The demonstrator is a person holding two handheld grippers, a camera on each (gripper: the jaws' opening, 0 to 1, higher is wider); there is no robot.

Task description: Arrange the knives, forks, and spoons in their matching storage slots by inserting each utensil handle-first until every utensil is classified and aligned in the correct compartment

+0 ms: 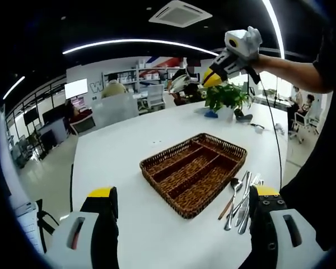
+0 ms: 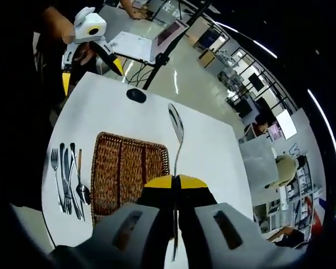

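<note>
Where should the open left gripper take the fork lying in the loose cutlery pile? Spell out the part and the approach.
Grip the silver fork on its slim handle, coming straight down. It lies flat on the white table at the pile's outer edge, away from the brown wicker tray, so one side is free. The left gripper is open.

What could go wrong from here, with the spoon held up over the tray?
1. The right gripper pinches the spoon on its thin handle, high above the wicker tray; it may pivot or slip.
2. The tray's compartments are narrow, so a drop could land in the wrong one.
3. The remaining cutlery lies overlapping, so picking one piece may drag others.
</note>
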